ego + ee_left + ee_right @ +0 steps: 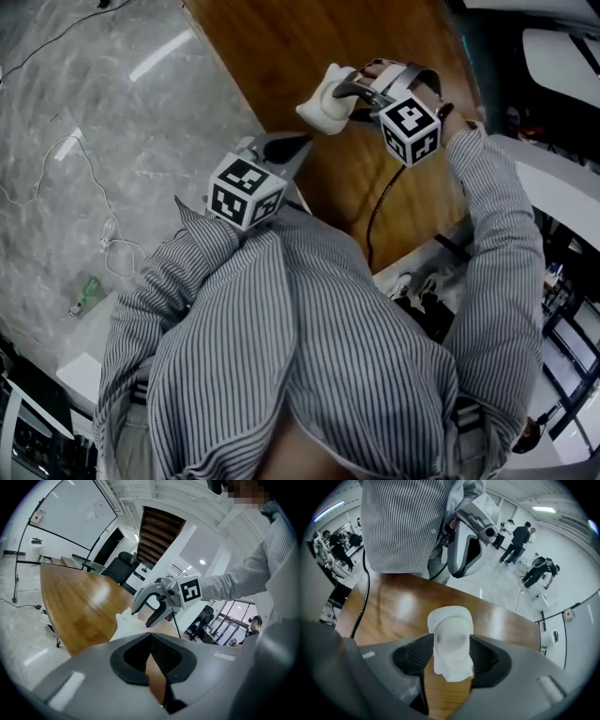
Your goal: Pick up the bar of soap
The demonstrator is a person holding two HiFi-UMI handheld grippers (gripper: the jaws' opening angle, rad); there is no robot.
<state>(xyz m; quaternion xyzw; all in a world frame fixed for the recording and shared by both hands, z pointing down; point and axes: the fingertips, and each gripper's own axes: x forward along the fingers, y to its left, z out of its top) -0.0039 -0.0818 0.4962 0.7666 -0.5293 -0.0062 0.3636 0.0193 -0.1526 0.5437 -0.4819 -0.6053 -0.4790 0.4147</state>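
The bar of soap is a white, wrapped block on the brown wooden table. My right gripper reaches over it from the right. In the right gripper view the soap fills the gap between the two dark pads, and the right gripper stands open around it. My left gripper hangs near the table's near edge, shut and empty. Its own view shows the soap ahead, under the right gripper's fingers.
A black cable runs from the right gripper across the table toward my body. Grey marble floor with loose wires lies left of the table. Office chairs and desks stand beyond, with people in the background.
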